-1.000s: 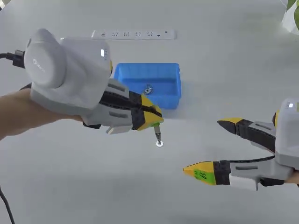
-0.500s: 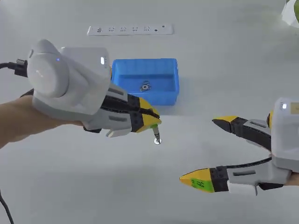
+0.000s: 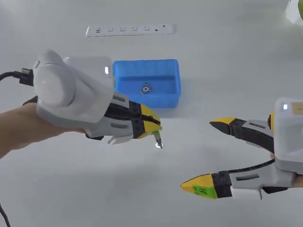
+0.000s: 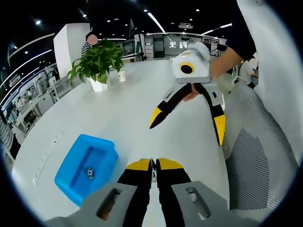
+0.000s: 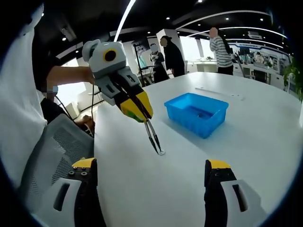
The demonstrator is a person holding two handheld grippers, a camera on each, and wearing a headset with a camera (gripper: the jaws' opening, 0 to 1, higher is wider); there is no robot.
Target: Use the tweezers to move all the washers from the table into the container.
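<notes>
Tweezers in left tongs, at washer

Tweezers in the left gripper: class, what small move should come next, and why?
Probably pinch the washer and lift it. The left gripper is shut on the tweezers, whose tips meet the washer lying on the table. The blue container sits just beyond it, open-topped.

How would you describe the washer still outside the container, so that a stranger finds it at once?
Find the blue container on the white table. Nearer the person than its front wall, the tweezers in the left gripper point down at a small silver washer. Unlike the washers in the container, it lies alone on bare tabletop.
</notes>
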